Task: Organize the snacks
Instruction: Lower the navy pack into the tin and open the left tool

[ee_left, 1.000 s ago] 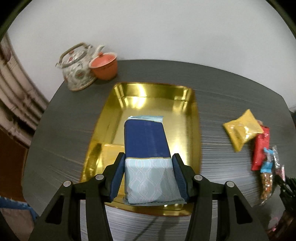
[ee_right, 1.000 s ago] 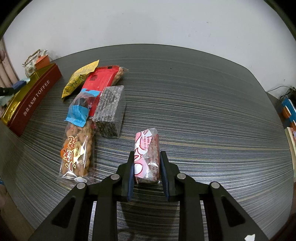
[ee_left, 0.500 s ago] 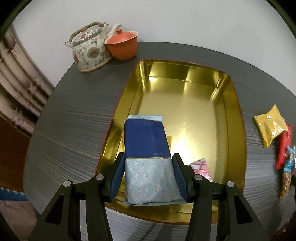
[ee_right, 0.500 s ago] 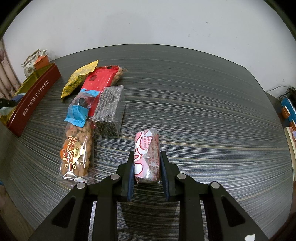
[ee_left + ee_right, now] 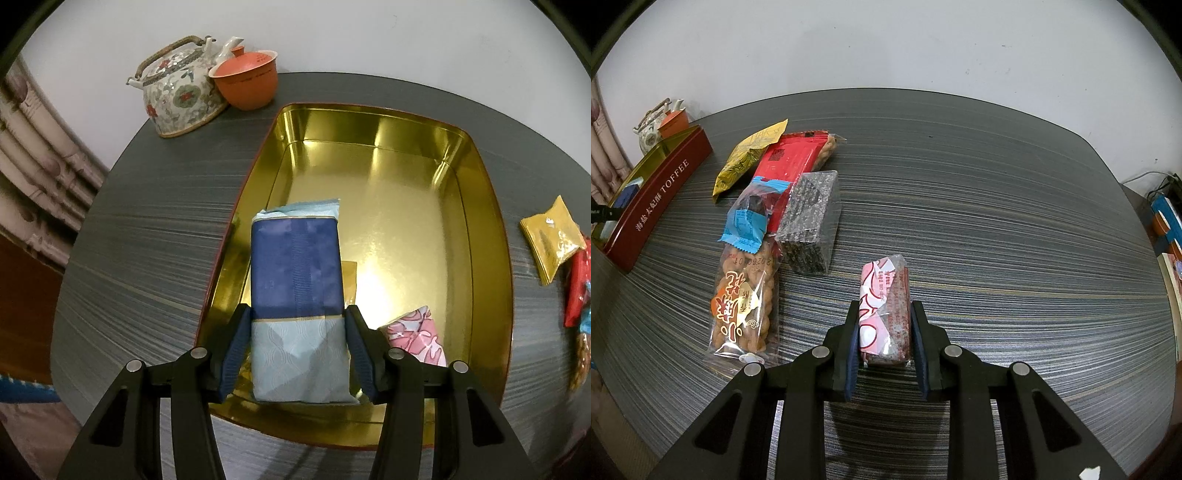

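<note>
My left gripper (image 5: 297, 347) is shut on a blue and pale-blue packet (image 5: 295, 295), held low inside the left part of the gold tin (image 5: 491, 295). A pink wrapped snack (image 5: 415, 334) and a small gold packet (image 5: 349, 280) lie on the tin's floor beside it. My right gripper (image 5: 884, 341) is shut on a pink and red wrapped bar (image 5: 884, 310) just above the table. To its left lie a twisted-snack bag (image 5: 744, 295), a dark speckled block (image 5: 809, 225), a red packet (image 5: 786, 162) and a yellow packet (image 5: 750, 158). The tin's red side (image 5: 657, 199) reads TOFFEE.
A floral teapot (image 5: 177, 88) and an orange lidded cup (image 5: 245, 79) stand at the table's far corner behind the tin. A curtain (image 5: 33, 155) hangs off the left. The dark striped table (image 5: 997, 203) stretches bare to the right; books (image 5: 1165, 225) sit beyond its right edge.
The left gripper has sunk with the blue packet toward the tin's floor and shifted left, so the pink snack in the tin now shows. The right gripper has not moved.
</note>
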A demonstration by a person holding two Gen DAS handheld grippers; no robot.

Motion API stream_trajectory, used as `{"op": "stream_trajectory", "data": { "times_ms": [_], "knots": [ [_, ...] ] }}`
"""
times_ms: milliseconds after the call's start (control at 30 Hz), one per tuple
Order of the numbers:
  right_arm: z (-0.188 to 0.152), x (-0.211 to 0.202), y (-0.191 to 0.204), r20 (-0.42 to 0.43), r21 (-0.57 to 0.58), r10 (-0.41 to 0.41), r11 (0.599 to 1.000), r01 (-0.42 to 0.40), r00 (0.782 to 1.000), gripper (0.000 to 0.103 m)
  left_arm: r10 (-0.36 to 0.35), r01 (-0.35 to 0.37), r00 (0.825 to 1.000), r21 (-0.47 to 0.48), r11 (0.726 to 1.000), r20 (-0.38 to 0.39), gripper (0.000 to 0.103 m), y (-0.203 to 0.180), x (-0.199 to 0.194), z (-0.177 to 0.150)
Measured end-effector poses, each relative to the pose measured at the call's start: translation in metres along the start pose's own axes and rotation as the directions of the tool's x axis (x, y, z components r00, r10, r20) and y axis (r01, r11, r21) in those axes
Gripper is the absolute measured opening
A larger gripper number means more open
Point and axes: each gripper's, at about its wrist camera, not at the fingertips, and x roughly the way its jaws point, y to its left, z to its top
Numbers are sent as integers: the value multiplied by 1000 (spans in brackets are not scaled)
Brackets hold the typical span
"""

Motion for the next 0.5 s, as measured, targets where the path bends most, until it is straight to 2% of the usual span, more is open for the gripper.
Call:
{"op": "stream_trajectory", "data": {
  "times_ms": [133, 200, 500],
  "knots": [
    [0, 0, 0, 0, 0, 0, 1000, 0, 1000, 23, 6, -6, 1000, 17, 1000, -3, 62, -1, -2, 1],
    [0, 0, 0, 0, -1, 0, 1000, 0, 1000, 23, 7, -7, 1000, 23, 1000, 6, 76, -2, -7, 0],
    [0, 0, 0, -1, -1, 0, 1000, 0, 1000, 23, -13, 11, 999, 38, 999, 53, 78, 2, -30, -3]
  ]
}}
